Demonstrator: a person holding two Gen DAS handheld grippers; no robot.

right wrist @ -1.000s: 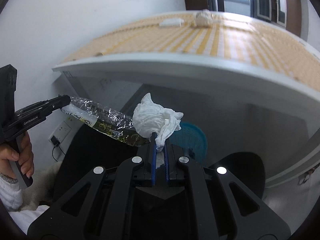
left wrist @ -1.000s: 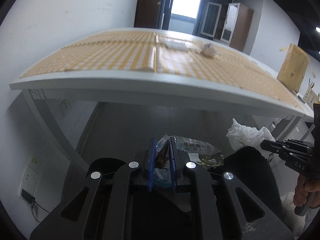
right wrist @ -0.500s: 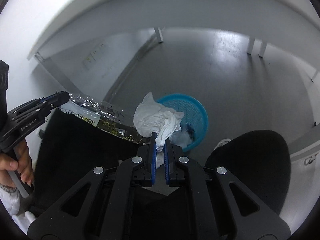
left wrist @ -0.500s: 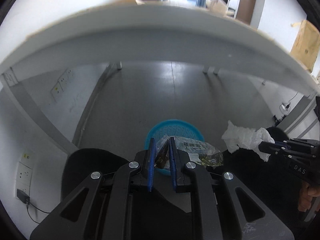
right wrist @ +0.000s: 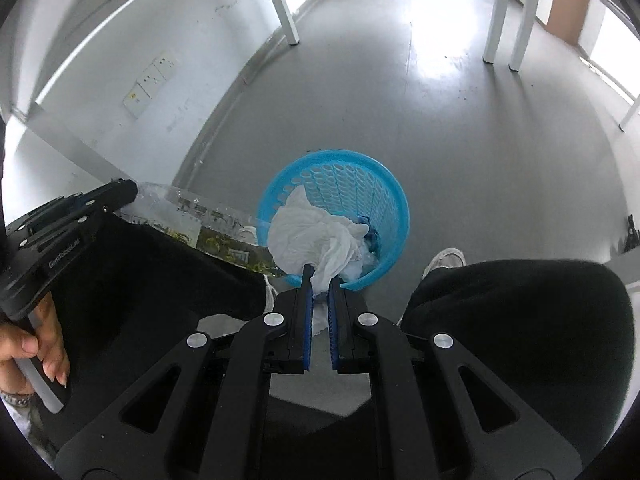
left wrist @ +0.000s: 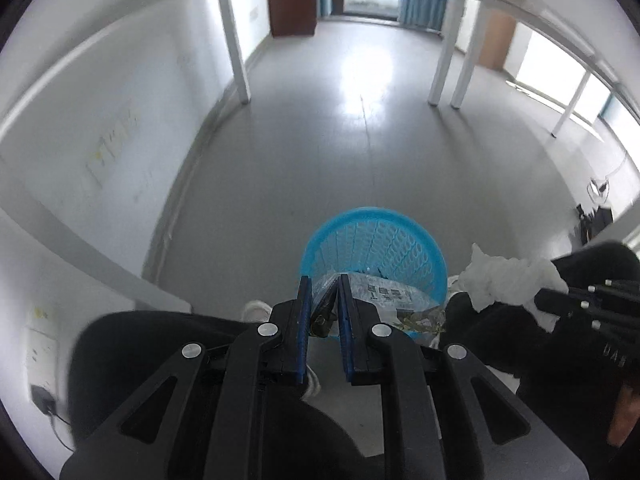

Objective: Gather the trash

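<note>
Nearest the left wrist camera, the left gripper (left wrist: 324,292) has its blue-padded fingers (left wrist: 305,312) closed on the crumpled end of a clear plastic wrapper (left wrist: 384,300), which carries a white label with small dark printing too fine to read and a green-and-yellow pattern at its lower edge. From the right wrist view the same wrapper (right wrist: 200,228) stretches from the left gripper (right wrist: 120,196) toward the basket; raised lettering on that gripper's black body is blurred and cannot be made out, and a hand (right wrist: 28,340) grips its handle. The right gripper (right wrist: 320,280) pinches a bunched white tissue (right wrist: 312,240) between its blue pads (right wrist: 306,304), the wad billowing above the fingertips; in the left view that tissue (left wrist: 508,276) sticks out from the right gripper (left wrist: 560,300), whose side shows pale letters reading roughly "DAS". The person's dark-trousered legs (right wrist: 520,320) flank both tools, with a white shoe (right wrist: 444,260) showing beside them. Just beyond the fingertips a blue perforated plastic basket (right wrist: 384,200) stands on the grey floor (right wrist: 440,100), already holding white and blue scraps (right wrist: 370,240); both the wrapper and the tissue are held up near its rim. Farther off are white table legs (right wrist: 496,12), wall sockets (right wrist: 152,80) on the white wall, and a brown door (left wrist: 292,4) at the far end.
</note>
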